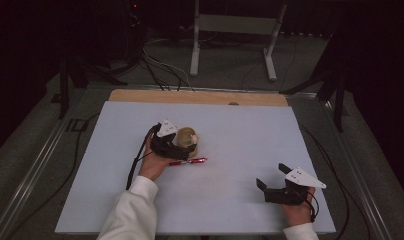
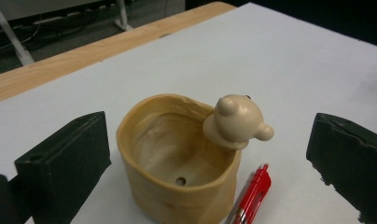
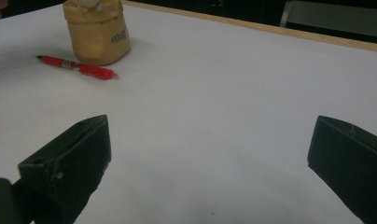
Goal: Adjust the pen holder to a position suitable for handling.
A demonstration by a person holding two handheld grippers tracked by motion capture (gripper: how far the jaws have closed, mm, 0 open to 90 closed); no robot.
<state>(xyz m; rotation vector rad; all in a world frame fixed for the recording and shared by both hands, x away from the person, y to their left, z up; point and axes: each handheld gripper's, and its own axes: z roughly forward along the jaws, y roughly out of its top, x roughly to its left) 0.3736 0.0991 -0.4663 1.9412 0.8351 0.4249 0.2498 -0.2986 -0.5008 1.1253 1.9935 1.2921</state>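
Left claw (image 2: 205,154) spread wide at centre frame, jaws flanking the tan ceramic pot with a bear-head figure on its rim (image 2: 177,158) without touching; red plastic pen (image 2: 252,191) just beside the pot on the white bench (image 2: 294,65). Right claw (image 3: 210,158) wide open, lower right, holding nothing.

Dim, grainy pictures with dark surroundings, soft faint shadows on the pale table (image 1: 230,200), slightly blurred edges.
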